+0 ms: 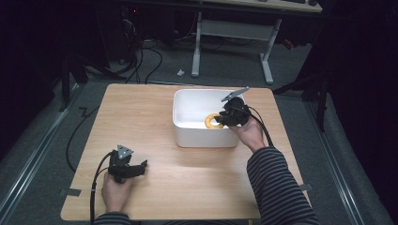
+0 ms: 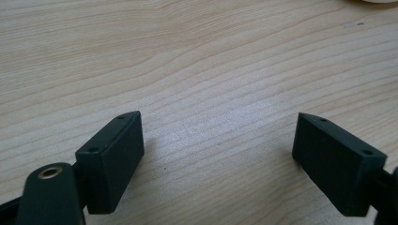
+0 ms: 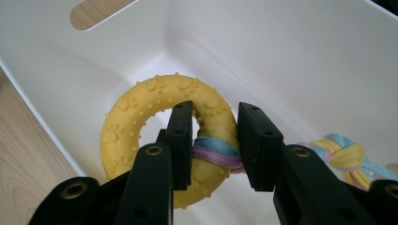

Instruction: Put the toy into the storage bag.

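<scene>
The right gripper [image 3: 216,140] squeezes the yellow ring toy [image 3: 141,122] (a rope is tied on) inside the white bin [image 1: 187,136]. The left gripper [image 2: 218,159] rests wide apart on the table [image 2: 197,70].

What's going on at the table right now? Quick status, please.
Right tool clamped on yellow ring toy, held inside white bin. Left tool open, idle on wooden table. Rope tail trails off the ring. Nothing blocking.
</scene>
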`<state>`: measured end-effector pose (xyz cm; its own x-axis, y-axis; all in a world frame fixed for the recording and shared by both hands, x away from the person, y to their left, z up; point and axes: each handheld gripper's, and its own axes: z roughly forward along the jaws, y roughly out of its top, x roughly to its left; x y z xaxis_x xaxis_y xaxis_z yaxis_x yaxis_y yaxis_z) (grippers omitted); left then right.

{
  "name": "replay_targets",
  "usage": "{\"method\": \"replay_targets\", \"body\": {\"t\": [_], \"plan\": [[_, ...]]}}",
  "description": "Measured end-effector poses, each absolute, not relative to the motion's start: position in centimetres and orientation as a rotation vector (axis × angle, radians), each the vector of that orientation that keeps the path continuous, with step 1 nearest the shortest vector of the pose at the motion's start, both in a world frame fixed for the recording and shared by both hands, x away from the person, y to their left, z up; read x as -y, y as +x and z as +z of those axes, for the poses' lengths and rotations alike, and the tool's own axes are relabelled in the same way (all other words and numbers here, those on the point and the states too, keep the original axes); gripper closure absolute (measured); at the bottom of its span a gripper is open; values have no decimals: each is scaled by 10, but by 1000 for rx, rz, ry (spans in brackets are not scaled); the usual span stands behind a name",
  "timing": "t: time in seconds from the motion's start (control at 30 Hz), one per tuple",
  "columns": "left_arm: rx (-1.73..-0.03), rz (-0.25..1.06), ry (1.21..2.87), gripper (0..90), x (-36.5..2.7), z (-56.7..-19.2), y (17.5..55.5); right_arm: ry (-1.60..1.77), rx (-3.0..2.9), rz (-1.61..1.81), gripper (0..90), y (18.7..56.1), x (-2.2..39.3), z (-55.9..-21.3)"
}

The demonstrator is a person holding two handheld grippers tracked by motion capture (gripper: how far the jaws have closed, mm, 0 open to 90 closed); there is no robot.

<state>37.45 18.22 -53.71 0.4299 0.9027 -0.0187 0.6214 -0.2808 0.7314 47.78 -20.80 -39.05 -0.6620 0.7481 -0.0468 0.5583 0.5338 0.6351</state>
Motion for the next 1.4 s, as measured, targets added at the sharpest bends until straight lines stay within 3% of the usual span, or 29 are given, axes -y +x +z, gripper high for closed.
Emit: {"method": "replay_targets", "body": {"t": [0.23, 0.37, 0.5, 1.4], "plan": [[-1280, 535, 2013, 172, -182, -537, 374, 1108, -2469, 844, 671, 478, 208, -392], [-1282, 536, 2011, 173, -182, -537, 375, 1115, -2471, 864, 582, 478, 209, -389], [-1281, 536, 2013, 172, -182, -537, 374, 1121, -2448, 882, 551, 476, 212, -384], [-1281, 536, 2013, 173, -182, -537, 374, 1165, -2229, 1045, 535, 409, 271, -353]]}}
